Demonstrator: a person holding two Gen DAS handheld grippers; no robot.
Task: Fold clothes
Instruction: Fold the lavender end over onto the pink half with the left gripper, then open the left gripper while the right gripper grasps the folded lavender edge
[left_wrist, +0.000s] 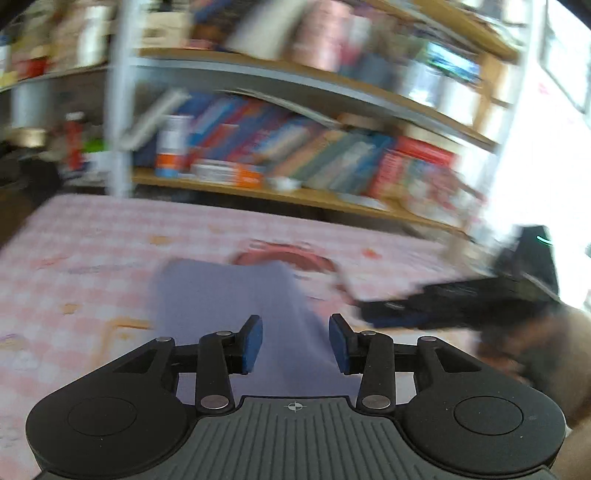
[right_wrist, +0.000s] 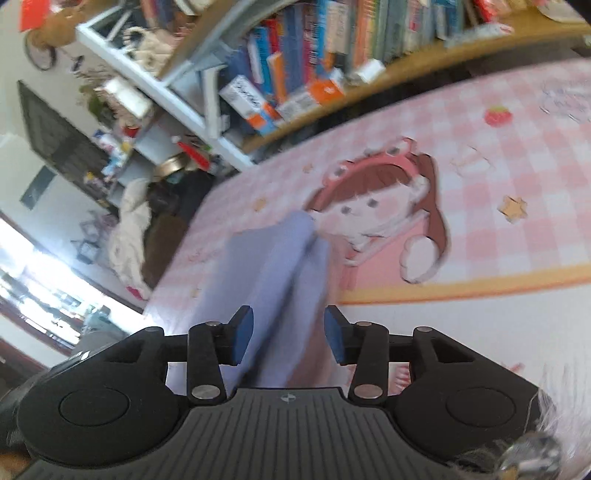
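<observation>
L gripper is standing partly open, 2 blue pads apart w/ nothing pinched; the lavender cloth is lying under and ahead of the gap, pads not pressing on it. The cloth is resting on the worktop, which is wearing a pink checked cover w/ a cartoon girl print. R gripper is also sitting partly open, pads clear of the fabric; in its view the cloth is lying folded lengthwise w/ a crease down the middle, its far end touching the print. From the L view the R gripper is hovering beside the cloth at right, blurred. Bookshelf is standing behind the worktop, packed w/ books.
</observation>
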